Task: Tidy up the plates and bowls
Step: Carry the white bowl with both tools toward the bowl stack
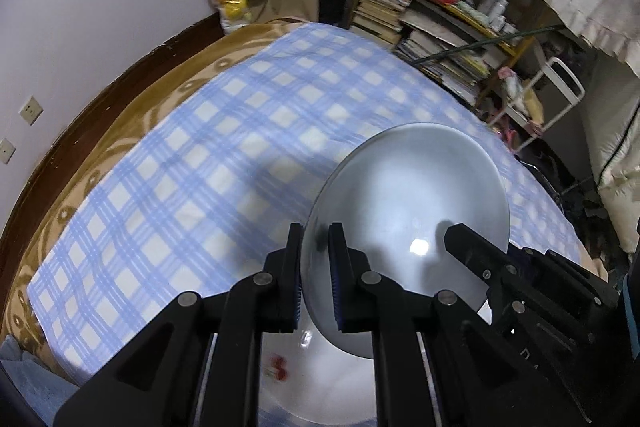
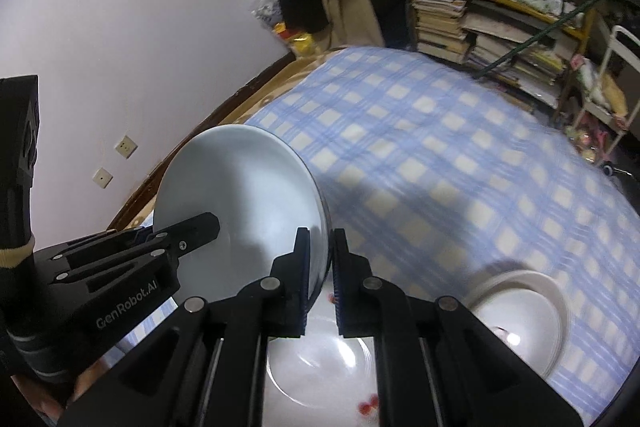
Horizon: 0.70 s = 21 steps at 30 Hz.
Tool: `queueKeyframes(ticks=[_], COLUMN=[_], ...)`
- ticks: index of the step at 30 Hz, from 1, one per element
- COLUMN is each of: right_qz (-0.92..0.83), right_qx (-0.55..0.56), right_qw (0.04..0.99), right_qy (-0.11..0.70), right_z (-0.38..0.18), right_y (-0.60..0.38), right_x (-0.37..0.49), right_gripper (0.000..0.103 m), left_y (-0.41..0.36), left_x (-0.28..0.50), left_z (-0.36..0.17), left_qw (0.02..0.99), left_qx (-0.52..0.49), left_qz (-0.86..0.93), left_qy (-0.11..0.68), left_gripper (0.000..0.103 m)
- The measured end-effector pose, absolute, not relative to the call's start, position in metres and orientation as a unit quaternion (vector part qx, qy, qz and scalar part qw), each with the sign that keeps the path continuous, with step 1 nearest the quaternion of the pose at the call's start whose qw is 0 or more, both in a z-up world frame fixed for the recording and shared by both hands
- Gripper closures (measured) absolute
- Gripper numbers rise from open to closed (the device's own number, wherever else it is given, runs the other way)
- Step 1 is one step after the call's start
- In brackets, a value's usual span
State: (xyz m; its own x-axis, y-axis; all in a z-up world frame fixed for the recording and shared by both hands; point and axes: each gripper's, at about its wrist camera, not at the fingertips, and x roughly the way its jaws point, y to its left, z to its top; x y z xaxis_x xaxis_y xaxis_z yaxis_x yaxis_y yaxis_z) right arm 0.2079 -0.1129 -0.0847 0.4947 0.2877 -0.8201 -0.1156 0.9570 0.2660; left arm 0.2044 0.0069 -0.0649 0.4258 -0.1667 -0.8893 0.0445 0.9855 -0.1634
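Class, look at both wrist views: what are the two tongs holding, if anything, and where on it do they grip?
Both hold one pale plate, lifted and tilted: left tongs and right tongs pinch opposite sides of its rim.

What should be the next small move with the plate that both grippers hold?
Probably carry the pale plate sideways toward the stacked bowls and lower it. Both the left gripper and right gripper pinch its rim, and it hangs tilted above the white plate with red marks.
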Motion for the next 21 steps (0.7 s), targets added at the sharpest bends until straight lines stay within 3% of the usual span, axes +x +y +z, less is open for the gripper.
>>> queueKeyframes(ticks=[21], right_qz=[0.056], right_qx=[0.117], right_qw=[0.884], right_qy=[0.449], right_z=[-0.051], right_y=[-0.221], right_x=[0.132], right_gripper=[0.092], left_y=[-0.11], left_x=[0.152], left_z=[-0.026], left_qw=[0.854], left_qx=[-0.002], left_qz=[-0.116], left_qy=[0.507], left_gripper=[0.09])
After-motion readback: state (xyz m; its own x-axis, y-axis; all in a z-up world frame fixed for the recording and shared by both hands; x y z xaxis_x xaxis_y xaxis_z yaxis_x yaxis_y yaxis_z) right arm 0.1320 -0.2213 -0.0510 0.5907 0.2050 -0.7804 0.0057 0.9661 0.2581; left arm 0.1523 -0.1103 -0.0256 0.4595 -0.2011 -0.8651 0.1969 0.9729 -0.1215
